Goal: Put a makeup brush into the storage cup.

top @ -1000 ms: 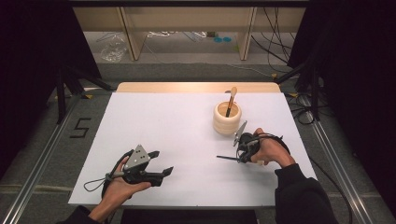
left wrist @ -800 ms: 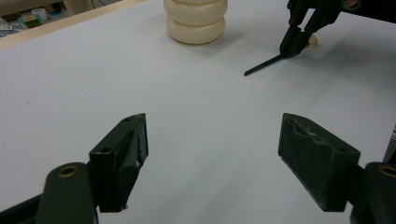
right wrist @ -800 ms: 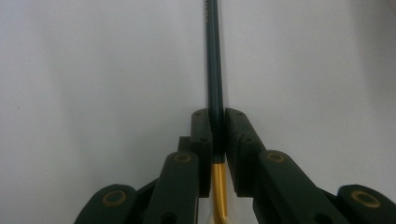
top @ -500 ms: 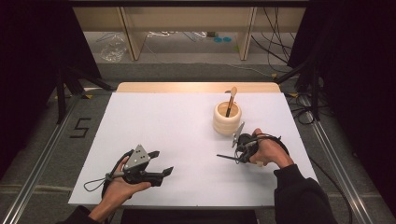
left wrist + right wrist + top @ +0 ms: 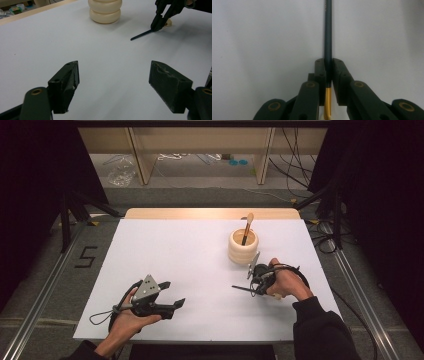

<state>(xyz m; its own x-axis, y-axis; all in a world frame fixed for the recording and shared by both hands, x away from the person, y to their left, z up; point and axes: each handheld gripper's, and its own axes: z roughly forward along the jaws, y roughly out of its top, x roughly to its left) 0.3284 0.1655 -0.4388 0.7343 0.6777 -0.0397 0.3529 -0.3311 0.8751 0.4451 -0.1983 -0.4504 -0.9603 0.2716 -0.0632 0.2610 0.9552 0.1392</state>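
The right hand-held gripper (image 5: 254, 283) pinches a dark-handled brush (image 5: 328, 32) with a gold ferrule, low over the white tabletop (image 5: 180, 250), just near of the cream ribbed holder (image 5: 243, 246) that carries another brush (image 5: 247, 226). The left hand-held gripper (image 5: 170, 305) rests near-left, jaws spread and empty.

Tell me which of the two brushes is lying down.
The dark-handled brush clamped in the right gripper lies level over the table; the other brush stands in the cream holder.
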